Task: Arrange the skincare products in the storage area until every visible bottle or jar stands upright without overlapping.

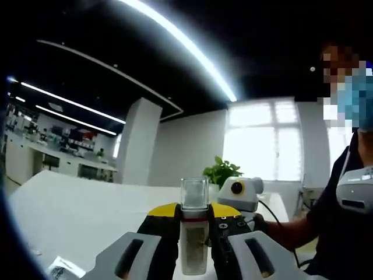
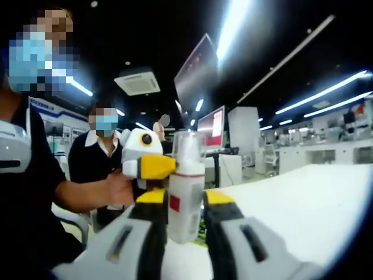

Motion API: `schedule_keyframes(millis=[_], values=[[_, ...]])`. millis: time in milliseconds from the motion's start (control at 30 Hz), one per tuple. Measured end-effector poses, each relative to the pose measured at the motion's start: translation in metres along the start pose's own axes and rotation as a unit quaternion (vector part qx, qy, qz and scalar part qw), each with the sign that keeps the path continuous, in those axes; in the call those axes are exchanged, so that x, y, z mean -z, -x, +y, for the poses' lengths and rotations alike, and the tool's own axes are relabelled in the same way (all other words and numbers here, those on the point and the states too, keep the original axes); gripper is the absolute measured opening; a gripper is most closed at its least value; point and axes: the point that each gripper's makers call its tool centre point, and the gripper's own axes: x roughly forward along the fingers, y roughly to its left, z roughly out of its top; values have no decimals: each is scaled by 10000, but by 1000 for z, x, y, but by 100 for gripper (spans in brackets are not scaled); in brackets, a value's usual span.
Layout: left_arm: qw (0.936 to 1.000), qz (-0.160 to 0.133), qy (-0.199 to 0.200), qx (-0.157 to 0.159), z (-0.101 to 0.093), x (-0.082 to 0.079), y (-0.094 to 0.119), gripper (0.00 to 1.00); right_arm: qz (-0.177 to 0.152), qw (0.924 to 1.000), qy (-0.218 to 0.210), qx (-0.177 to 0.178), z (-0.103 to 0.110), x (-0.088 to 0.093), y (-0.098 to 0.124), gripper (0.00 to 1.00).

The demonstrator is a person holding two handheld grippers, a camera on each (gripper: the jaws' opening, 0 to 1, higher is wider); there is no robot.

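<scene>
Left gripper view: your left tool (image 1: 194, 256) is clamped on a slim bottle with a clear square cap and a translucent speckled body (image 1: 194, 233), pinched between the black pads just under the cap. Its long axis runs straight up along the jaws, cap away from the camera, so it is upright relative to the tool. White tabletop (image 1: 76, 210) lies below and beyond, well apart from the bottle base; the base itself is hidden between the jaws. Right tool (image 1: 240, 189) shows beyond, to the right, near a green potted plant (image 1: 220, 172).

Right gripper view: your right tool (image 2: 185, 233) is closed on a white cylindrical bottle with a clear cap and a red square label (image 2: 185, 201), also standing along the jaws. Tabletop (image 2: 303, 204) spreads to the right of and below it. Left tool (image 2: 145, 163) sits just beside that bottle's cap, to its left.

Judgement: both bottles are lifted, neither set down yet. Next move turns on lowering each straight along its own axis; keep them apart so they don't overlap. Storage area not identifiable here.
</scene>
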Motion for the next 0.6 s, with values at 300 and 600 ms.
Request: schedule_keyframes(millis=[300,600], values=[[9999,30,-88,43,-8,-1,-11,18,-50,9998,118,126,-3,-6,13,22],[9998,105,-155,107,-17,1,-25,18,-53,9994,237,241,-6,-10,29,22]])
